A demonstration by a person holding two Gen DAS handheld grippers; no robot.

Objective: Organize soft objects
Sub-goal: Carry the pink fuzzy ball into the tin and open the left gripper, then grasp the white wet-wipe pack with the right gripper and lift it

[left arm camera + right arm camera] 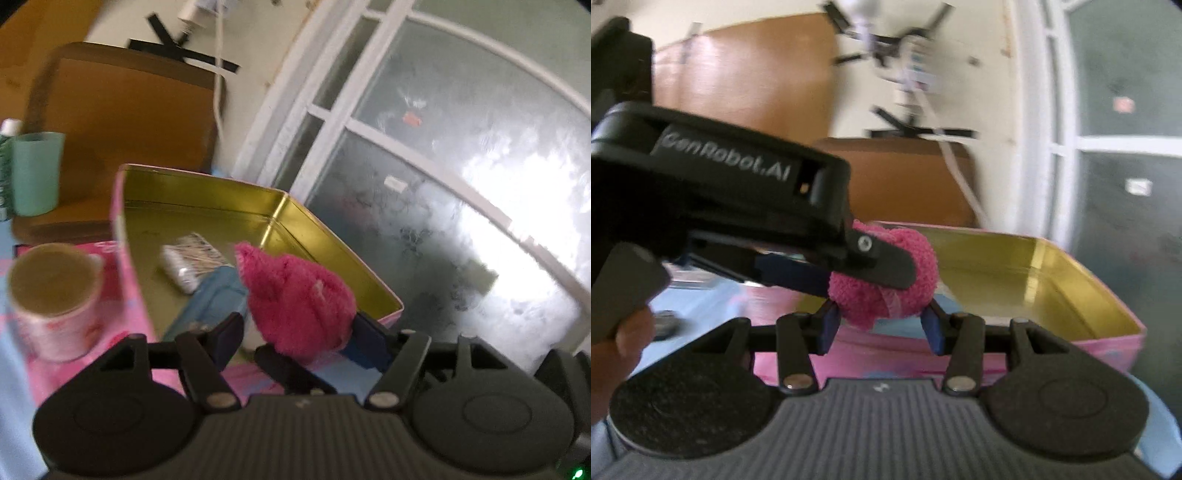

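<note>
Left gripper (295,332) pinches pink cloth (295,295) above the open tin (332,236), likely for dropping in; right gripper (882,325) waits wide, empty.

Blue cloth (218,295) partly hidden behind pink towel (299,295); green bottle (5,170) cut by edge (label unreadable).

A teal cup (35,173) is standing beside a green-patterned bottle (5,166) on a brown wooden surface (122,122). Black tape strips (184,51) are crossing over a white cable (220,74) on the wall, and bright light is glaring through the frosted window (461,166).
</note>
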